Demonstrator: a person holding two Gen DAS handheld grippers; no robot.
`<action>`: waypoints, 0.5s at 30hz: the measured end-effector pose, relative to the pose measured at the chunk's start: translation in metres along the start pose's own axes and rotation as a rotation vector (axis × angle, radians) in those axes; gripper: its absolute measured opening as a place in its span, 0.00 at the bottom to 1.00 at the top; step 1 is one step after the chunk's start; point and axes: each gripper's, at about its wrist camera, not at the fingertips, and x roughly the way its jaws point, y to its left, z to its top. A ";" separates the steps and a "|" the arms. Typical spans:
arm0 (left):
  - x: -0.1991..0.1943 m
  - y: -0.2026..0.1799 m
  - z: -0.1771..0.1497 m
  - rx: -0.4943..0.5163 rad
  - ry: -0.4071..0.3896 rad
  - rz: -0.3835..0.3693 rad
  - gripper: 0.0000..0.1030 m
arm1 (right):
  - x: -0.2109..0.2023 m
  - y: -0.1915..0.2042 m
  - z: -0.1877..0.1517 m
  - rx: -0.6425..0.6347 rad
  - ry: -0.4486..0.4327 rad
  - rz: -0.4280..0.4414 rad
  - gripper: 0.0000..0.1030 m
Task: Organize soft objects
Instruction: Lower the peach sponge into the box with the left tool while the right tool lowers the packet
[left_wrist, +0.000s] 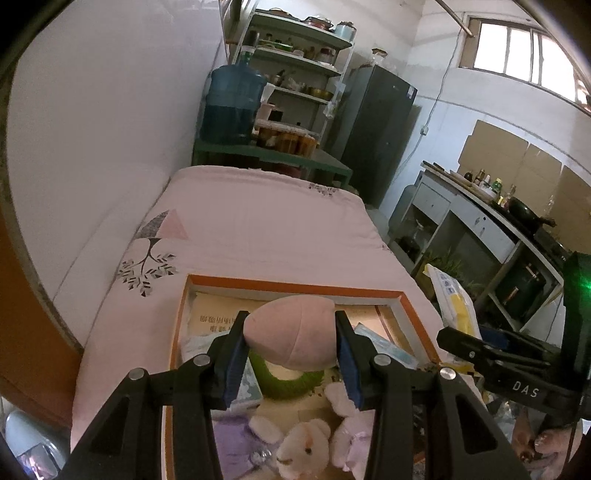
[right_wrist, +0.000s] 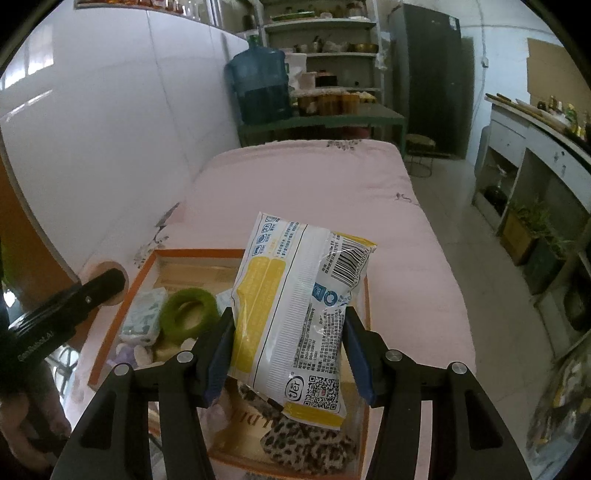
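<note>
My left gripper (left_wrist: 291, 345) is shut on a pink egg-shaped plush (left_wrist: 291, 334) and holds it above an orange-rimmed cardboard box (left_wrist: 280, 286) on the pink bed. In the box lie a green fuzzy ring (left_wrist: 291, 382), a white and lilac plush bunny (left_wrist: 314, 443) and small tissue packs (left_wrist: 249, 384). My right gripper (right_wrist: 288, 350) is shut on a white and yellow tissue pack (right_wrist: 295, 314), held upright over the same box (right_wrist: 122, 291). The green ring (right_wrist: 188, 308) and a leopard-print soft item (right_wrist: 310, 446) lie below it.
The pink bed (left_wrist: 258, 221) runs along a white wall on the left. Beyond its far end stand a green table with a blue water jug (left_wrist: 232, 107), shelves and a dark fridge (left_wrist: 376, 129). A counter (right_wrist: 535, 155) lines the right side, with bare floor between.
</note>
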 end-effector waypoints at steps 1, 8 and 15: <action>0.003 0.000 0.001 0.000 0.004 0.000 0.43 | 0.003 0.000 0.001 -0.003 0.003 -0.001 0.55; 0.025 -0.001 0.005 0.016 0.031 -0.001 0.43 | 0.024 -0.004 0.011 -0.006 0.016 -0.006 0.55; 0.046 -0.005 0.007 0.045 0.060 0.000 0.43 | 0.046 -0.011 0.020 0.007 0.038 -0.009 0.55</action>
